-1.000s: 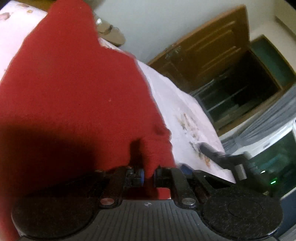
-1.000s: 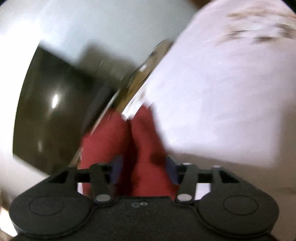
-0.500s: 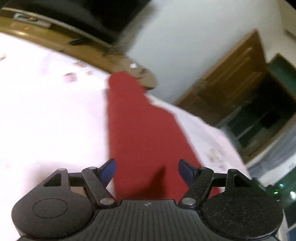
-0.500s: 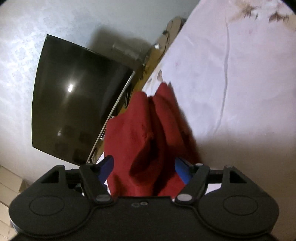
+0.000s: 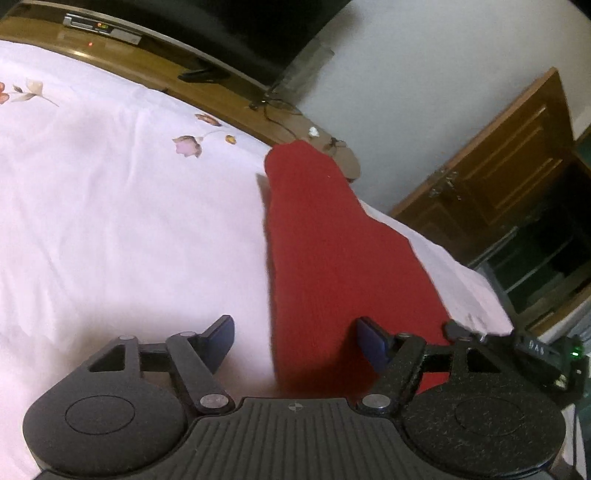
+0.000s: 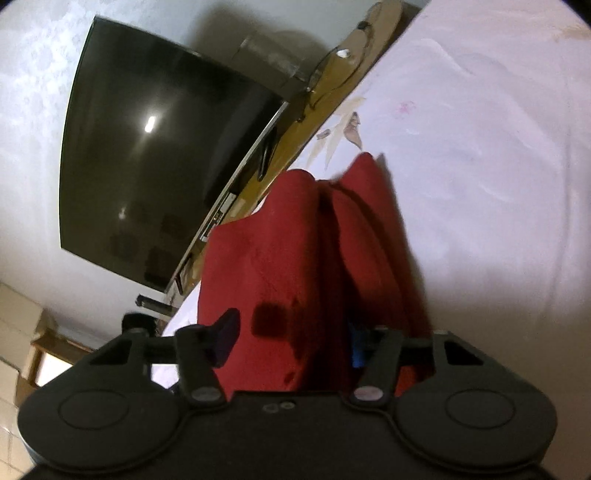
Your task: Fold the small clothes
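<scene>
A small red garment (image 5: pixel 332 251) lies as a long folded strip on the white flowered bedsheet (image 5: pixel 110 221). My left gripper (image 5: pixel 295 338) is open just above its near end, with the left edge of the cloth running between the blue pads. In the right wrist view the same red garment (image 6: pixel 295 258) lies bunched in two ridges. My right gripper (image 6: pixel 291 332) is open with the cloth between its fingers; the right pad is partly hidden behind a fold.
A wooden TV bench (image 5: pixel 155 62) runs along the far edge of the bed, with a set-top box (image 5: pixel 101 28) and a large dark television (image 6: pixel 155 166). A wooden door (image 5: pixel 498 166) stands at the right. Cardboard boxes (image 6: pixel 18 332) sit beyond the bed.
Both grippers have let go of the red garment and opened. The cloth, held up and filling the left view a second ago, now lies flat on the bed as a narrow strip.
</scene>
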Tool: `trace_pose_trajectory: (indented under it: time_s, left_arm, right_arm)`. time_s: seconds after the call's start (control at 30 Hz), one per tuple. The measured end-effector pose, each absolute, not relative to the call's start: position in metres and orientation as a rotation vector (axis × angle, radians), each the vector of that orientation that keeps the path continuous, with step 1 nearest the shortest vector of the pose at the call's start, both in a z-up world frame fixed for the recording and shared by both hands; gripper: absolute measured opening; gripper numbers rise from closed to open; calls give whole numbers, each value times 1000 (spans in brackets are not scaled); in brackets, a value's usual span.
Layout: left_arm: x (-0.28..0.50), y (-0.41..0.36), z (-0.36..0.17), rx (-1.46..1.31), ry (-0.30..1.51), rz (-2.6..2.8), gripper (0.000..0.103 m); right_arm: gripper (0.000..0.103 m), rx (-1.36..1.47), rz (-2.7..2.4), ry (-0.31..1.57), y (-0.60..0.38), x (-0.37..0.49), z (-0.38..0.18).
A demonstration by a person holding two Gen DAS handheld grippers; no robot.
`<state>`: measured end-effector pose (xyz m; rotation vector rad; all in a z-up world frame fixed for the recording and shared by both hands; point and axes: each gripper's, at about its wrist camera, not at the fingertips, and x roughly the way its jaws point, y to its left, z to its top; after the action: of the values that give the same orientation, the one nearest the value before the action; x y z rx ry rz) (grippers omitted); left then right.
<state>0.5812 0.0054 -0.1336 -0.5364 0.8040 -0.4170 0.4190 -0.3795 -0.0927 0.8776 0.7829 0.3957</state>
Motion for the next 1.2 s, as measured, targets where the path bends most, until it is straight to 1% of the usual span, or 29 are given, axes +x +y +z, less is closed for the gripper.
trace_pose_trajectory:
  time_s: [0.03,0.07,0.2,0.27,0.33,0.4,0.5,0.53,0.57,0.67,0.73,0.77,0.83,0.9,0.93,1.03,1.07,1.13,1.2]
  left_arm:
    - [584,4,-134,-539,801,-413,73]
    - [586,4,-135,-536,801,-411,73]
    - [580,-2,-128,-505,770,-403,73]
    - [580,-6,-126,-508,763,-419,73]
    - [583,-11,-127,-510,768,-436,73]
    - [587,-18,-131,-461,799,-424,73]
    - [588,-29,-128,-393,798,-412,73]
    - [589,-31,-124,-381,811,-407,73]
    - [589,-31,-119,-372,812,-408,73]
    - [584,-29,-111,-349,781,-421,73]
    - [588,-32,-120,-324,809,-407,73]
    - [589,-31,-123,-348,809,-408,74]
    - [589,-34,-119,-329,810,-401,74]
    - [586,-31,-109,-321,786,-409,74]
    - [585,-28,-102,-316,747,-407,74]
    - [598,-23,-92,-334,692,-426,74]
    - [605,-25,-91,-325,699,-424,74]
    - [618,-32,-92,-293,704,-440,74]
    - [631,-39,-99,-269,727,-444,74]
  right_arm:
    - [29,842,382,786,-376,420,-91]
    - [17,784,358,786,-372,420,-88]
    - [14,581,324,676,-354,400,-65]
    - [14,549,342,597,-353,383,-48]
    - [14,524,338,564,-357,370,-40]
    - [14,529,313,573,-364,366,-46]
    - [14,552,243,686,-369,395,-91]
    - [14,607,247,666,-375,393,-99]
    - [14,646,246,658,-379,390,-99]
    - [14,624,247,627,-374,380,-88]
    - [14,615,263,592,-375,369,-81]
    - [14,609,256,613,-376,368,-85]
    - [14,615,243,657,-376,380,-102]
    - [16,645,258,666,-380,382,-98]
    - [22,662,270,670,-383,382,-94]
    - [49,604,206,560,-395,378,-72]
    - [44,601,197,529,-400,379,-67]
    - [44,564,207,499,-403,393,-58]
    - [46,458,229,493,-393,408,-52]
